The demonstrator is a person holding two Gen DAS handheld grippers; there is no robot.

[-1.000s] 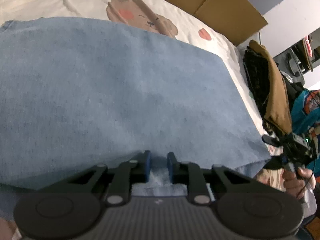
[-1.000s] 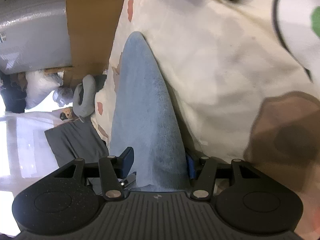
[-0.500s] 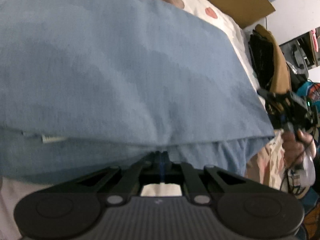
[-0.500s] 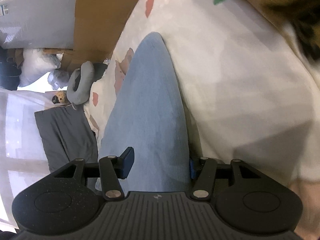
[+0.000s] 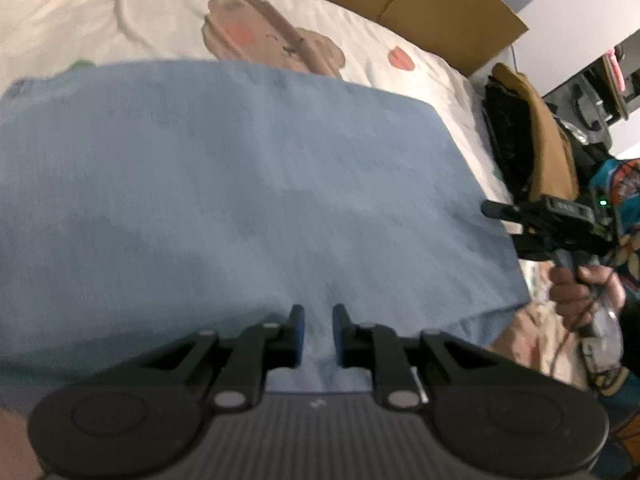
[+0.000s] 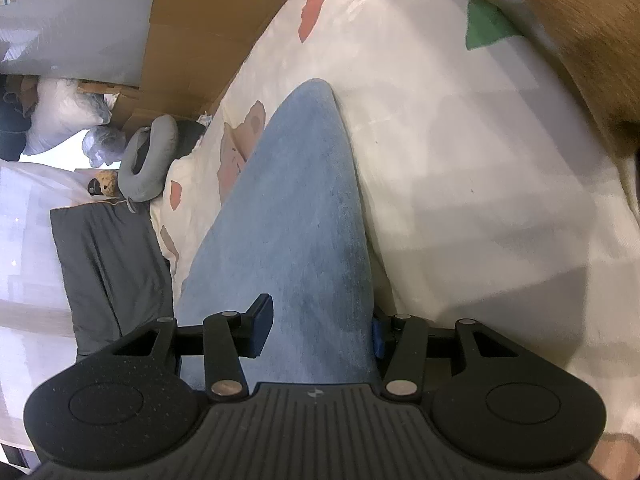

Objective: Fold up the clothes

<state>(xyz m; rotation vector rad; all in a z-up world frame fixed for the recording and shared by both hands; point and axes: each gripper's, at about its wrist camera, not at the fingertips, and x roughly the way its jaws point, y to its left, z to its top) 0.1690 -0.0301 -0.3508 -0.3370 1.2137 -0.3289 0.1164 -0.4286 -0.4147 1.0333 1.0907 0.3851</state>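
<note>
While looking along the left gripper [image 5: 318, 320], seeing the blue cloth [image 5: 240, 200] lying broad and flat straight ahead of the jaws and spreading out to both sides of them. Opening those jaws from a narrow gap, with a strip of the cloth showing between the pads [image 5: 298, 336] and nothing pressing on it. Finding the right gripper [image 6: 320, 320] far off to the right of the left jaws, at the cloth's corner, with a hand [image 5: 576, 284] gripping its handle. Closing the right jaws at about half width onto a thick fold of the cloth, which is filling the gap from pad to pad and running away ahead as a narrowing ridge. Resting all of it on a white bedsheet [image 5: 160, 20] printed with bears. Noting cardboard [image 5: 440, 8] beyond the sheet ahead of the left jaws, a brown garment [image 5: 548, 140] to their right, and a grey neck pillow [image 6: 148, 160] lying left of the right jaws
</note>
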